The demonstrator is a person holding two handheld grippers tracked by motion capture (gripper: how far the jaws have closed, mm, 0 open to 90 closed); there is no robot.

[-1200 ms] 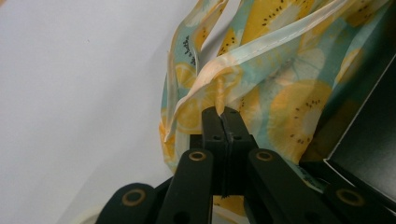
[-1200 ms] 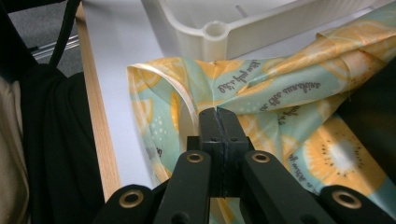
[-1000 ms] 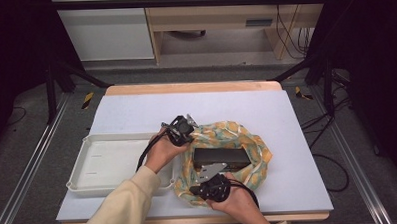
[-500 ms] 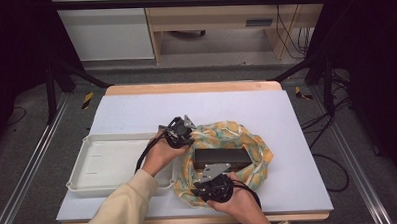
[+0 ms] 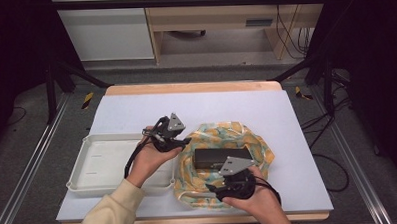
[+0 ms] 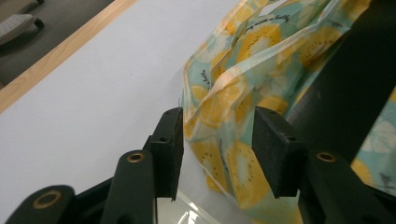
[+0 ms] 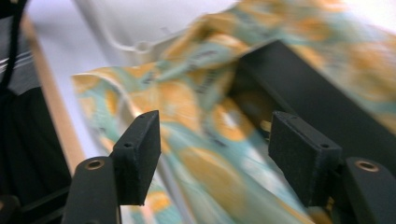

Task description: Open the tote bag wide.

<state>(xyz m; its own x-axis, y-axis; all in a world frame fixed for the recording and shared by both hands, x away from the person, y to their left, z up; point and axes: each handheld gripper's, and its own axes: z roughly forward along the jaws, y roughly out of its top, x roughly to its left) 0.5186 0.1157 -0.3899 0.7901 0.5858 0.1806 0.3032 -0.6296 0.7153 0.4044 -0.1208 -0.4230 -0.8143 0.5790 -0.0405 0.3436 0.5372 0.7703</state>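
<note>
Both grippers at the fruit-print bag (image 5: 223,163), which lies on the white table (image 5: 286,114) with a black box (image 5: 223,156) sitting in its open mouth. Left gripper (image 5: 185,141) at the bag's near-left rim; right gripper (image 5: 216,189) at the rim on the person's side. Both sets of jaws have just been opening. In the left gripper view the left gripper (image 6: 217,147) stands moderately apart, a fold of the bag (image 6: 224,116) between the pads but loose, not pinched. In the right gripper view the right gripper (image 7: 215,156) gapes wide, with the bag (image 7: 196,107) beyond and below the pads, untouched. Judgement: the step is letting go of the rim after seating the box; best done by widening fully before backing away, so the pads don't drag the fabric and shift the box. The high view gives the layout, including a white tray (image 5: 108,162) just left of the bag; the left gripper view alone shows the fold lying slack between the pads. The right gripper view is blurred but shows the box (image 7: 317,107) past its right jaw.
</note>
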